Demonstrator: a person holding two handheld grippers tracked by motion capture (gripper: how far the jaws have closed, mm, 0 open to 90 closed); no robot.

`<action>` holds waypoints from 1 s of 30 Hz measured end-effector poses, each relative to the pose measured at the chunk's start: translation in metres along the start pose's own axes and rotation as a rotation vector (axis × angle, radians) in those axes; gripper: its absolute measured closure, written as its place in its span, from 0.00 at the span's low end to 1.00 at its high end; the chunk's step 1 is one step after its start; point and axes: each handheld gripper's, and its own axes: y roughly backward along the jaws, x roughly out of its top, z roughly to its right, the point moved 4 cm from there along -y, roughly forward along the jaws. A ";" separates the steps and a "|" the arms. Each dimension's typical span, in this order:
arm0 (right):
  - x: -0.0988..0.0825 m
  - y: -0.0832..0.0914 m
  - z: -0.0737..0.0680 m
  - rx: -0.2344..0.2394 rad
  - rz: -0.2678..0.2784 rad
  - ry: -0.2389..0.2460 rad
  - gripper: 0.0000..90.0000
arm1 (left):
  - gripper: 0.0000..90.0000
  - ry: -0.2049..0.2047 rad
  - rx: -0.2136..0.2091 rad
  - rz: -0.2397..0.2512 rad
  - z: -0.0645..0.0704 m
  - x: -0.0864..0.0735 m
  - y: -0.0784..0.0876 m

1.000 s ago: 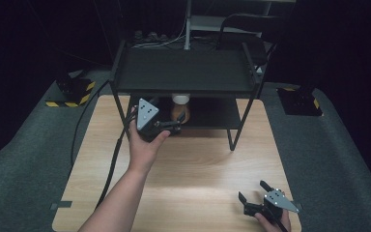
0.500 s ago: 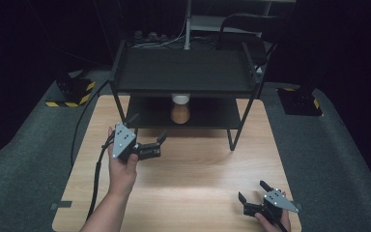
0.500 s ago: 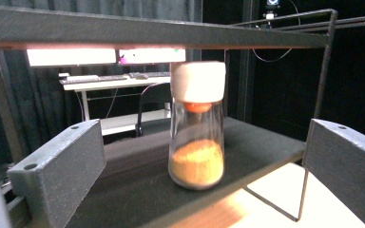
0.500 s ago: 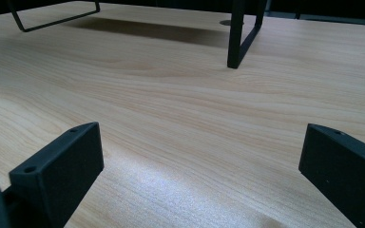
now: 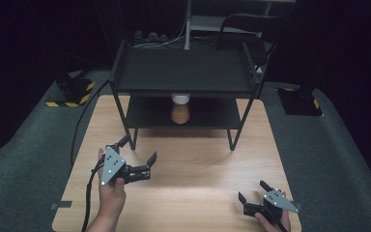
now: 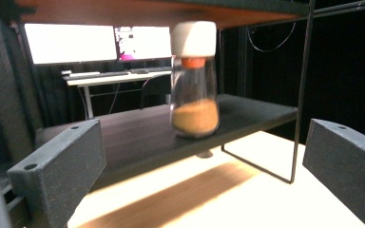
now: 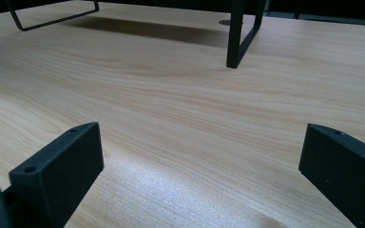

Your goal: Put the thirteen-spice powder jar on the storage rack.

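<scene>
Spice jar (image 5: 180, 109), white cap, brown powder, no readable label, upright on rack's (image 5: 183, 72) lower shelf mid. Left gripper (image 5: 137, 155) near tabletop's (image 5: 198, 164) left edge, jaws apart, empty. Right gripper (image 5: 253, 191) near-right corner, jaws apart.

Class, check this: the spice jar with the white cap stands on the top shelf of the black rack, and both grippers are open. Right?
Not quite. The spice jar stands on the lower shelf, under the top one, as the left gripper view shows. The left gripper and right gripper are indeed open.
</scene>
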 end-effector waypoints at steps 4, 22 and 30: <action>0.000 0.000 0.000 0.000 0.000 0.001 0.00 | 0.00 0.003 0.016 -0.016 0.000 -0.015 0.011; 0.000 0.000 -0.002 -0.009 -0.005 0.006 0.00 | 0.00 0.066 0.028 -0.154 -0.007 -0.081 0.040; 0.000 0.000 -0.002 -0.009 -0.005 0.006 0.00 | 0.00 0.111 0.028 -0.233 -0.010 -0.101 0.050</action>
